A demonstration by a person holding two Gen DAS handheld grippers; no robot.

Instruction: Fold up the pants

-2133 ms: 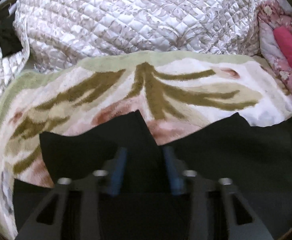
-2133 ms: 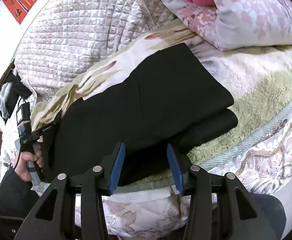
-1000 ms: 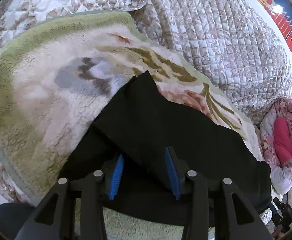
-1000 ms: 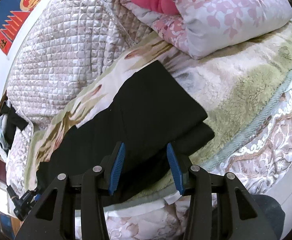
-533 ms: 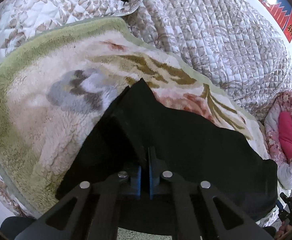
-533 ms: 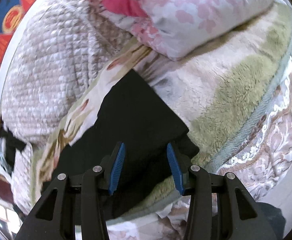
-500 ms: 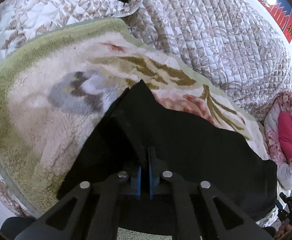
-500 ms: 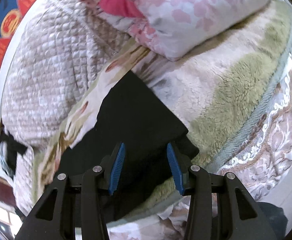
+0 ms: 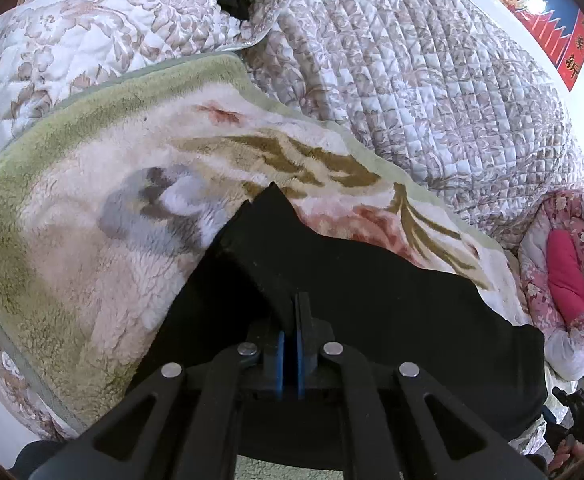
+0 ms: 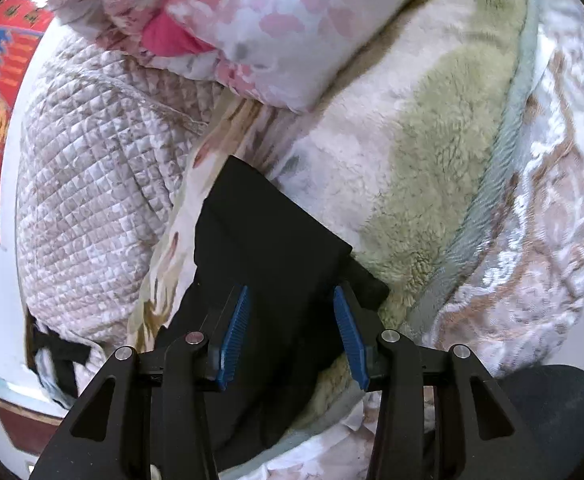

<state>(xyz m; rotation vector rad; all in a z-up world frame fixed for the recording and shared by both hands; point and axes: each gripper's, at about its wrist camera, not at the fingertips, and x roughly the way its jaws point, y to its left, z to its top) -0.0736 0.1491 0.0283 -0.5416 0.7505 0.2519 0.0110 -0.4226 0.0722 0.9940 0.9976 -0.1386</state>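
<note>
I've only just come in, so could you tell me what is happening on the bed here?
A person with a handheld gripper in each hand is folding black pants laid on a fleecy floral blanket. The left gripper is shut on an edge of the fabric near one end. The right gripper is open, its fingers either side of the other end of the pants, gripping nothing yet. A quilted bedspread and a pink floral pillow lie behind.

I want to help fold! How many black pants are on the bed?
1. The black pants lie on the fleece blanket, pinched at one end by the left gripper. More could hide under the bedding.
</note>
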